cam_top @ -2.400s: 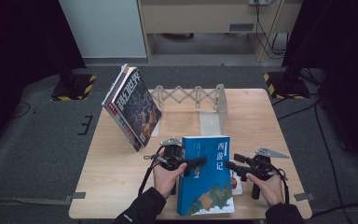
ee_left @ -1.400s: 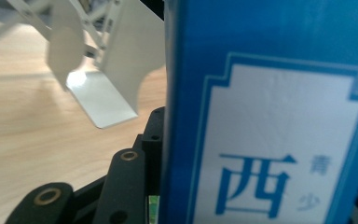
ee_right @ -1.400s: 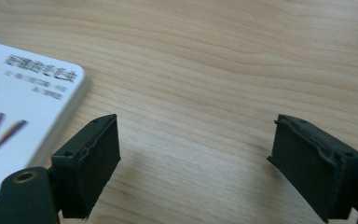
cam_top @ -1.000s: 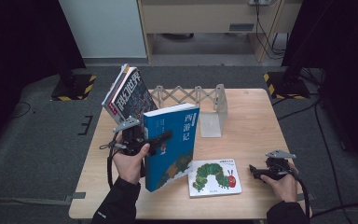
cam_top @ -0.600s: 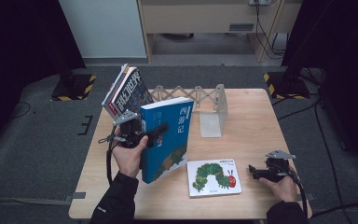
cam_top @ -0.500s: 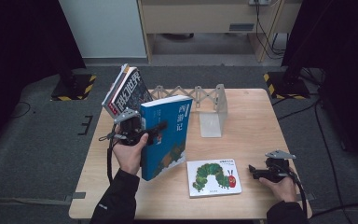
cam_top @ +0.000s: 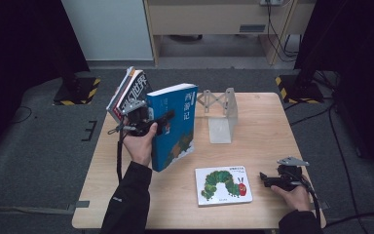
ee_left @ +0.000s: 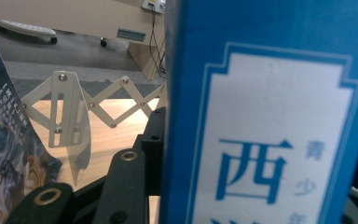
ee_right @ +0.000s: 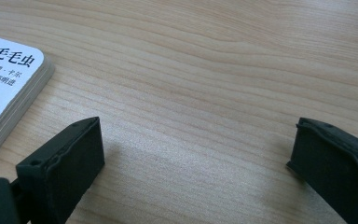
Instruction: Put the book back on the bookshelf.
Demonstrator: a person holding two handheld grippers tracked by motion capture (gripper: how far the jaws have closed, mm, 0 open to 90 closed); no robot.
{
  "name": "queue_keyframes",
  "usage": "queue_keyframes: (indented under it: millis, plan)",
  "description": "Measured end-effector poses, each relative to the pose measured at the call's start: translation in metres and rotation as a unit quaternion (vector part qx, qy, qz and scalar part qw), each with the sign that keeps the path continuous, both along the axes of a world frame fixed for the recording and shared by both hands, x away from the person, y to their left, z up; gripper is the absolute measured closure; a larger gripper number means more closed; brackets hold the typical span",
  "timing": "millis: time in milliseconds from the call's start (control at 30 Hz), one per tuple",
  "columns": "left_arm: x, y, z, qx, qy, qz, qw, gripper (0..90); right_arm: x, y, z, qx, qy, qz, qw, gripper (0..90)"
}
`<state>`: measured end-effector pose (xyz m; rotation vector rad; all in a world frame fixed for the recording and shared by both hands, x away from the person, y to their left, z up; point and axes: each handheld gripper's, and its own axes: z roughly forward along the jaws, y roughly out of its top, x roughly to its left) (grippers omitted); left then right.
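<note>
A tall blue book [cam_top: 173, 124] with a white title label [ee_left: 279, 154] stands upright over the table's left half, and my left gripper [cam_top: 163, 119] is shut on its spine edge. Just left of it, several books [cam_top: 129, 95] lean at the table's far left corner; one dark cover [ee_left: 2, 154] is close by in the left gripper view. A white expanding book rack [cam_top: 221, 109] stands at the back middle; its lattice [ee_left: 105, 100] lies behind the blue book. My right gripper [cam_top: 264, 179] rests open on the wood, right of a white caterpillar picture book [cam_top: 223, 185], whose corner [ee_right: 7, 79] lies near the left jaw.
The wooden table [cam_top: 272, 126] has bare wood on its right half and along the front. Dark stands with yellow-black striped bases [cam_top: 297, 87] sit on the grey floor beyond the table's back corners.
My left gripper has carried the blue book left and back, from over the picture book toward the leaning books, standing it more upright. The right gripper let go and settled at the front right.
</note>
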<state>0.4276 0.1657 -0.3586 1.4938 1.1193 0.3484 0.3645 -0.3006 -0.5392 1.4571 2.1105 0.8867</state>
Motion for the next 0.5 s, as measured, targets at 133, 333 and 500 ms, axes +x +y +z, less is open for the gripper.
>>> queue_keyframes:
  millis: [133,333,500]
  plan:
    - [0.011,-0.005,-0.004,0.001,0.0,0.011,0.9999,59.6,0.0,0.0,0.0,-0.001,-0.001,0.001,1.0,2.9]
    - [0.028,-0.012,-0.011,-0.001,-0.002,0.028,0.9996,59.6,0.0,0.0,0.0,-0.002,-0.002,0.002,1.0,2.9]
    - [0.041,-0.022,-0.013,0.014,-0.016,0.05,0.9985,59.5,0.0,0.0,0.0,-0.002,-0.002,0.002,1.0,2.9]
